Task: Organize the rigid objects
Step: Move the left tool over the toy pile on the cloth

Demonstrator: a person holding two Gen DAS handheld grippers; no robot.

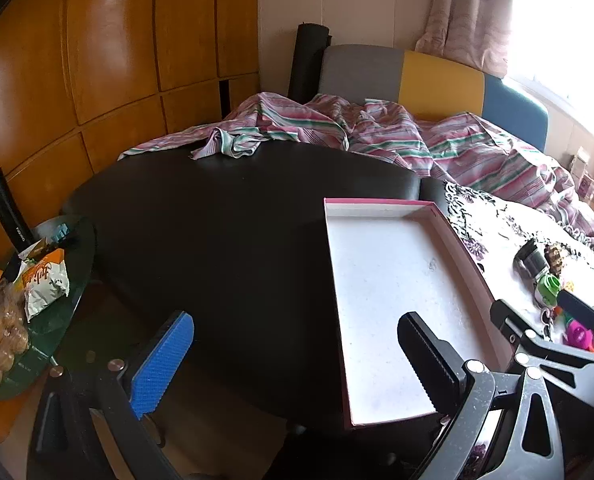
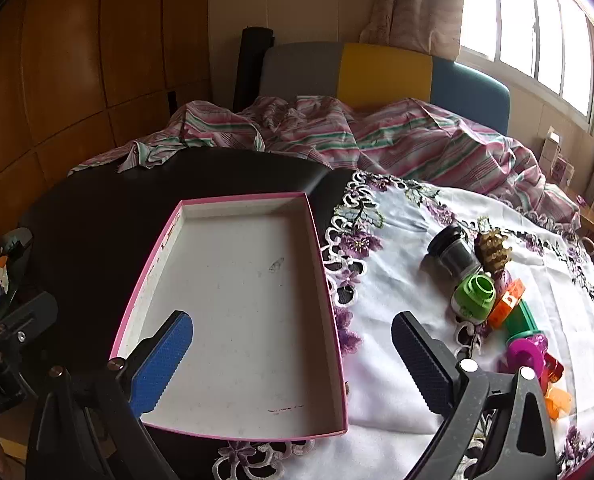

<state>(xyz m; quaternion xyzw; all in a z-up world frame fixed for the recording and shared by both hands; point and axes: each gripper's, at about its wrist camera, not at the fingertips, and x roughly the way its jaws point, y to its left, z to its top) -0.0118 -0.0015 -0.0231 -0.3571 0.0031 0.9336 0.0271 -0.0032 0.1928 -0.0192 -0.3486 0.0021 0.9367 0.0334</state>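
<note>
A shallow pink-edged box (image 2: 225,200) with a white bare floor lies on the dark table (image 2: 97,208), partly on a white embroidered cloth (image 2: 409,216). It also shows in the left wrist view as the box (image 1: 381,206). Right of it on the cloth sits a cluster of small items: a dark jar (image 2: 453,250), a gold clip (image 2: 495,254), a green cap (image 2: 475,294), an orange piece (image 2: 507,304) and a magenta ring (image 2: 527,354). My right gripper (image 2: 293,360) hangs open over the box's right edge. My left gripper (image 1: 297,364) hangs open over the table beside the box's left wall, holding nothing.
A striped sheet (image 2: 337,140) covers the bed behind the table. A glass side table (image 1: 57,320) at the left holds snack bags (image 1: 45,284). Wooden cabinets (image 1: 97,60) line the left wall. A window (image 2: 537,40) is at the right.
</note>
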